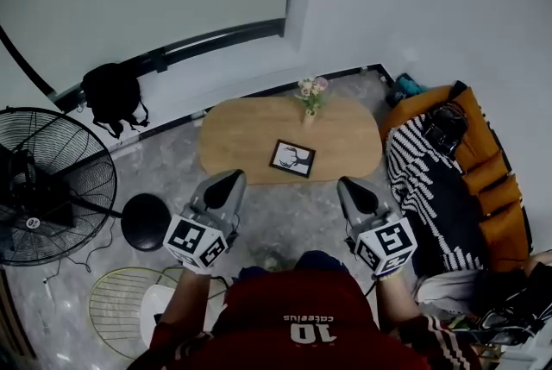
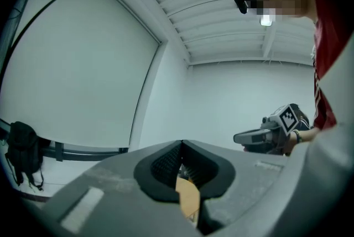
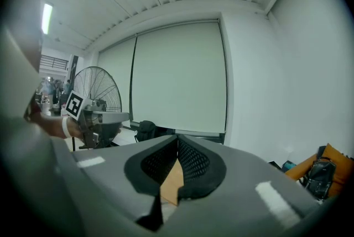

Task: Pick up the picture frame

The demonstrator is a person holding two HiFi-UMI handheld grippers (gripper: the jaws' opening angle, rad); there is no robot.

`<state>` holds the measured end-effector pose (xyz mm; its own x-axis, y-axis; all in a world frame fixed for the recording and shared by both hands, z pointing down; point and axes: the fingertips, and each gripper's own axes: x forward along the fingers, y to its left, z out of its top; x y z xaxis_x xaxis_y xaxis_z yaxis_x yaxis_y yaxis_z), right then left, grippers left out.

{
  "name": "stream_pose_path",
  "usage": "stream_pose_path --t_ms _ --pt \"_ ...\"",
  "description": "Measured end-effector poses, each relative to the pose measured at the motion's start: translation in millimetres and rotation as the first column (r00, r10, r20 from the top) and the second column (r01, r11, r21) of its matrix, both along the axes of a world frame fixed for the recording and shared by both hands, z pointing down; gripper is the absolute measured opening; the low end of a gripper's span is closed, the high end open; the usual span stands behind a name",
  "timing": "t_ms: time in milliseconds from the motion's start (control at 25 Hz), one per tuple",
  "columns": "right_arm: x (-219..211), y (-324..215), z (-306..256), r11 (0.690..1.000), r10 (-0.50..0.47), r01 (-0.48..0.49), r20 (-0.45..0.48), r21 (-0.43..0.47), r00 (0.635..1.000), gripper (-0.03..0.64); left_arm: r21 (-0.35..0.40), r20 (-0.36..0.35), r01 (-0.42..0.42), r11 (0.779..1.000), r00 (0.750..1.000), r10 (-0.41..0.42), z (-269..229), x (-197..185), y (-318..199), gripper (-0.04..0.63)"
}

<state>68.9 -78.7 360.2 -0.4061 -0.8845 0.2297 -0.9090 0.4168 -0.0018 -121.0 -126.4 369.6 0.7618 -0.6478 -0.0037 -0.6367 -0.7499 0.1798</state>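
Ahead, the picture frame (image 1: 292, 159) lay face-up near the front edge of the oval wooden table (image 1: 241, 134), its slightly longer side running along the table, a little skewed. Its dark print was too small to read; neither gripper view showed it. It sat between and beyond my left gripper (image 1: 229, 181) and right gripper (image 1: 348, 186), both closed on nothing.

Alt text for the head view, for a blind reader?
A person holds the left gripper and right gripper, both shut and empty, short of an oval wooden table where a picture frame lies near a flower vase. Fan at left, sofa at right.
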Motion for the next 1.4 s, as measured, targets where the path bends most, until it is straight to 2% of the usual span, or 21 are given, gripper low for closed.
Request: stream_pose_path --t_ms 280,920,1040,1400 --pt "-3 -21 15 1.000 -0.016 0.016 0.000 -0.024 1.000 0.002 -0.024 0.008 -0.009 1.000 1.000 0.010 14 0 -23 0.002" --pt "34 -105 39 0.999 -0.024 0.024 -0.009 -0.028 1.000 0.005 -0.041 0.031 0.008 0.999 0.999 -0.007 20 28 -88 0.002" --pt "42 -123 46 0.999 -0.025 0.024 -0.002 -0.040 1.000 0.012 -0.035 0.053 -0.002 0.999 0.999 0.004 20 36 -99 0.002" --pt "46 -157 64 0.995 -0.071 0.073 0.029 -0.071 0.997 0.135 -0.052 0.071 -0.022 0.998 0.997 0.026 28 56 -122 0.002"
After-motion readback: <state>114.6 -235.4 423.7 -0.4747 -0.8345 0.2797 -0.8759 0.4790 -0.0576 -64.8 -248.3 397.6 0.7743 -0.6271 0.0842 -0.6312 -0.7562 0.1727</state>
